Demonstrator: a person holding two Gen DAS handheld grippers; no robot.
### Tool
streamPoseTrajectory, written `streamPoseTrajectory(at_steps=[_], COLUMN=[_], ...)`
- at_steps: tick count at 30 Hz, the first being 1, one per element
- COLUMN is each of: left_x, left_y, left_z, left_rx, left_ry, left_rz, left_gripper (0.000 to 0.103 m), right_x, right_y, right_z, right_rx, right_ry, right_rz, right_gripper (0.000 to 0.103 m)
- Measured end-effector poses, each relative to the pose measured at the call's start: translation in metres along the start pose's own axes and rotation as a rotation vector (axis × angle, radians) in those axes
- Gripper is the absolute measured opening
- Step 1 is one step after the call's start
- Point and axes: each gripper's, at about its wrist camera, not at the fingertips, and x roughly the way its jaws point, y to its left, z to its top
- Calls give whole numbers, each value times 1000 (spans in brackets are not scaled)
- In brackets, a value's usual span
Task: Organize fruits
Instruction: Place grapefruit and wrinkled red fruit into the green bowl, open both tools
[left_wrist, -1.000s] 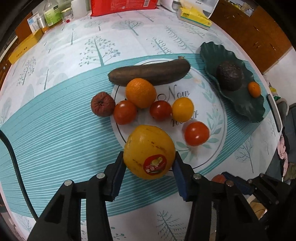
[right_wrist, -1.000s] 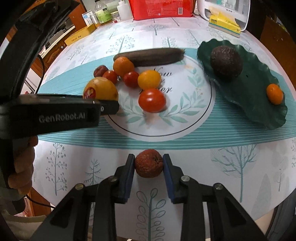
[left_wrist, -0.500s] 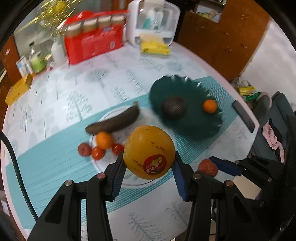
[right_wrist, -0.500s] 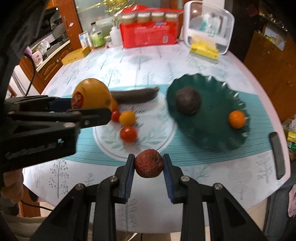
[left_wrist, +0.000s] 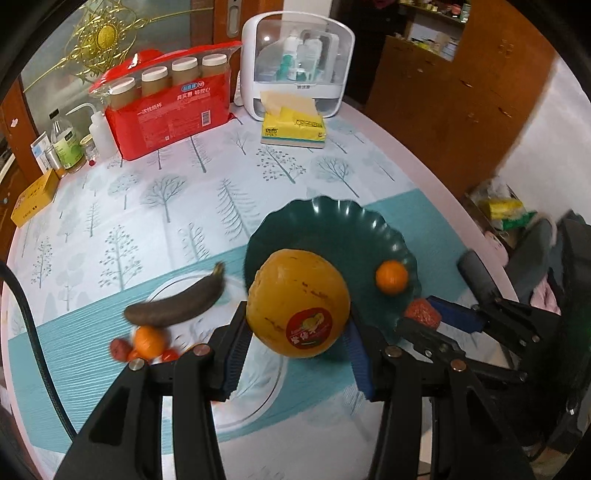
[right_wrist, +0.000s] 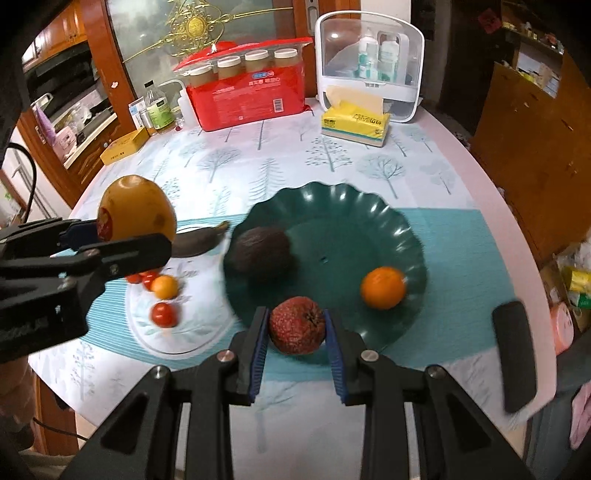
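At the far edge of the desk (right_wrist: 461, 177) stand a red pack (right_wrist: 247, 94) of jars, a white box (right_wrist: 369, 62) with bottles inside, and a yellow tissue pack (right_wrist: 354, 123) in front of the box. On the left edge there are small bottles (right_wrist: 157, 109) and a yellow carton (right_wrist: 123, 146). A dark flat object (right_wrist: 515, 356) lies near the right edge.

The green plate (right_wrist: 354, 221) sits on the teal stripe of the cloth. In it lie a dark round fruit (right_wrist: 260, 253) on the left side and an orange (right_wrist: 384, 287) on the right side, well apart. Left of the plate is a white round mat (right_wrist: 192, 321) with a dark banana (left_wrist: 177, 302) at its far side, and an orange fruit (left_wrist: 149, 341), a yellow fruit (right_wrist: 165, 287) and some small red ones, such as the tomato (right_wrist: 163, 314).

The left claw (left_wrist: 297, 341) is clamped on the big yellow fruit (left_wrist: 298, 302), with its red sticker toward the camera. The fruit is held in the air, and in the left wrist view it covers the near left part of the plate. The right claw (right_wrist: 297, 336) is clamped on the wrinkled red fruit (right_wrist: 297, 325), which is held over the near rim of the plate, between the dark fruit and the orange but nearer to the camera. The two claws are near each other, the left one more to the side of the mat.
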Motion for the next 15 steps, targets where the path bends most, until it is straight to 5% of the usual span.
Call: streamPoseTrajectory(at_steps=[15], left_x=[113], left_y=[-32], left_z=[63], left_rx=[-91], left_ry=[115], left_rz=[147], left_gripper=[47], right_x=[85], right_y=[-89], right_z=[65], right_rx=[-97], right_ry=[50], right_rz=[83], right_gripper=[30])
